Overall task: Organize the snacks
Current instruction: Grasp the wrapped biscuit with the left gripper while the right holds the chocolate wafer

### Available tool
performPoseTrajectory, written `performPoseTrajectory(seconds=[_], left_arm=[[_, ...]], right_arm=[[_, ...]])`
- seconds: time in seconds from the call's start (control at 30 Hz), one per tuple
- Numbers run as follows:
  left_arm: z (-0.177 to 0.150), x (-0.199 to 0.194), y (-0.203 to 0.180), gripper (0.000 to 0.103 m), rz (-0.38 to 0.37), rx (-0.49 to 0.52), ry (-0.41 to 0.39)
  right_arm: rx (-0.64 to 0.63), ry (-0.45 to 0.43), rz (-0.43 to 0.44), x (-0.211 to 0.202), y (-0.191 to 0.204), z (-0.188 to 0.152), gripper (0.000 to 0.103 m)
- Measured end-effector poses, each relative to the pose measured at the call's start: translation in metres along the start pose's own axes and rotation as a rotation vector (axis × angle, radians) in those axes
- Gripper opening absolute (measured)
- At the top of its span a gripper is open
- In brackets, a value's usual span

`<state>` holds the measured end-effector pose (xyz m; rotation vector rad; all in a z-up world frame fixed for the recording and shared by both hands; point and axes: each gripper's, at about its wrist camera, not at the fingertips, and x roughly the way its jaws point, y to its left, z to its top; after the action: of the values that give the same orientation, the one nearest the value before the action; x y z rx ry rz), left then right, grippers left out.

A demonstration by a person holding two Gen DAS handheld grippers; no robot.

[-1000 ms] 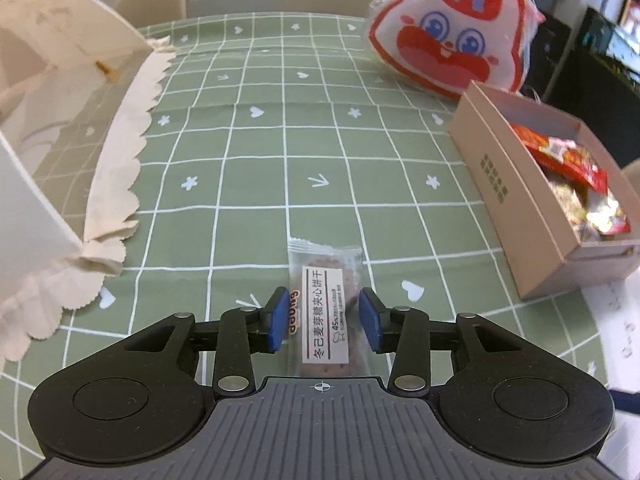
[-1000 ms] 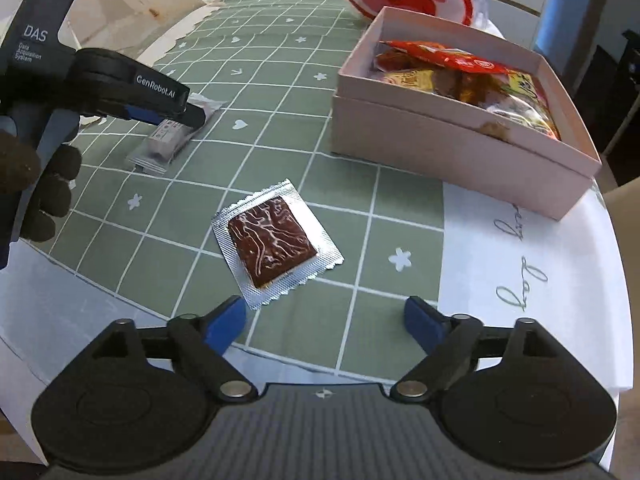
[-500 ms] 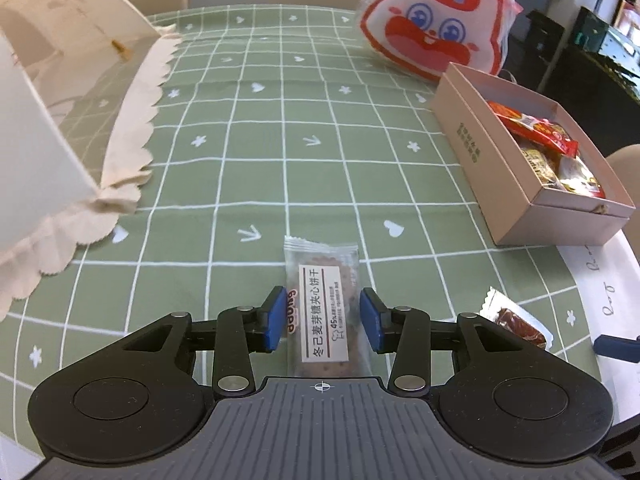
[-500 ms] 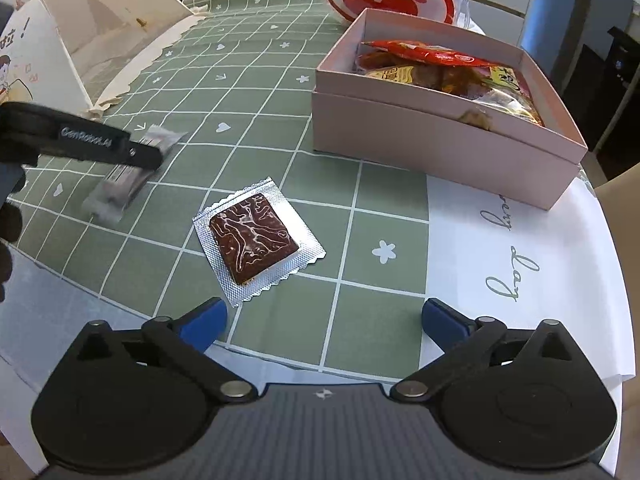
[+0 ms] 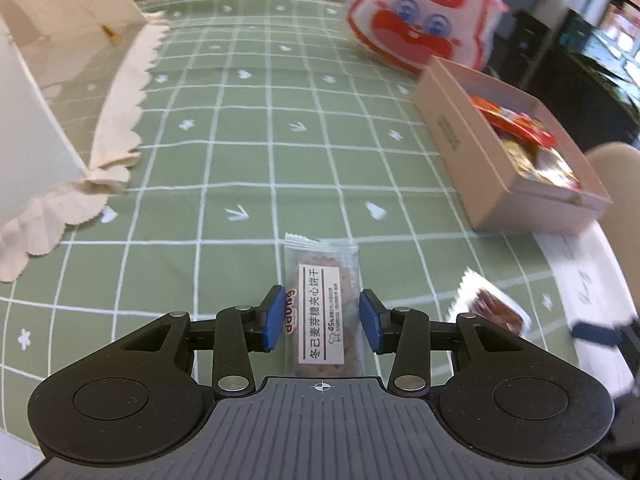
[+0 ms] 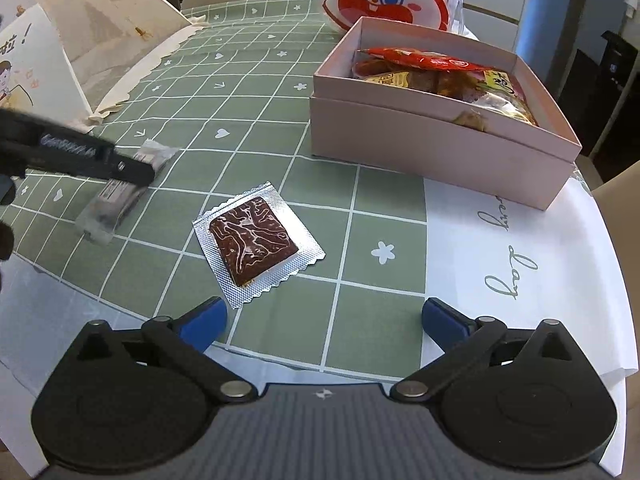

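Both grippers point down at a table under a green checked cloth [image 5: 248, 160]. Our left gripper [image 5: 322, 320] is closed to a narrow gap on a clear biscuit packet [image 5: 320, 276], with a blue pad against each long edge. Our right gripper [image 6: 324, 318] has its jaws spread wide. They have just been opening and nothing sits between them.

At the table's left edge a big white card box [image 5: 32, 128] lies open, and its scalloped paper lining spills onto the cloth. Toward the far right corner a rabbit-face bag [image 5: 416, 20] stands just behind a pink box [image 6: 432, 148]. The box is open on top and already holds red and yellow snack packets [image 6: 424, 62].

Near the front edge a square foil packet [image 6: 256, 240] with a dark brown slab inside lies flat on the cloth. It is just ahead of the right gripper's left fingertip and well apart from the pink box.

Left of the foil packet, the biscuit packet reaches forward past the left gripper's fingers. The blur there keeps us from telling whether it touches the cloth. Only bare cloth lies between either packet and the pink box.
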<state>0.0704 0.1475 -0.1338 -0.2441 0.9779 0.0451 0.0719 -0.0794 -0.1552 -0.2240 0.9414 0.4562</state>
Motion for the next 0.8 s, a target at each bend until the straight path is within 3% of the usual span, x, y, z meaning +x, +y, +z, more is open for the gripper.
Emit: performPoseTrajectory(seconds=[0.13, 0.33, 0.53, 0.6, 0.7, 0.8], left_arm=[[-0.008, -0.001, -0.007, 0.045, -0.008, 0.105, -0.003], [-0.013, 0.001, -0.026, 0.055, 0.021, 0.309, 0.022], [-0.009, 0.002, -0.021, 0.057, -0.013, 0.295, 0.053], [-0.009, 0.002, -0.022, 0.057, 0.000, 0.268, 0.051], [-0.010, 0.002, -0.024, 0.057, 0.015, 0.255, 0.039], [-0.011, 0.001, -0.021, 0.057, 0.000, 0.237, 0.026]], right_arm=[[-0.002, 0.000, 0.001, 0.000, -0.001, 0.000, 0.103], [-0.005, -0.003, 0.001, 0.000, 0.001, 0.000, 0.103], [-0.053, 0.026, 0.034, 0.002, 0.000, 0.005, 0.103], [-0.123, 0.042, 0.075, 0.003, 0.003, 0.013, 0.097], [-0.223, -0.022, 0.056, 0.001, 0.014, 0.026, 0.095], [-0.244, -0.012, 0.134, 0.010, 0.020, 0.038, 0.089]])
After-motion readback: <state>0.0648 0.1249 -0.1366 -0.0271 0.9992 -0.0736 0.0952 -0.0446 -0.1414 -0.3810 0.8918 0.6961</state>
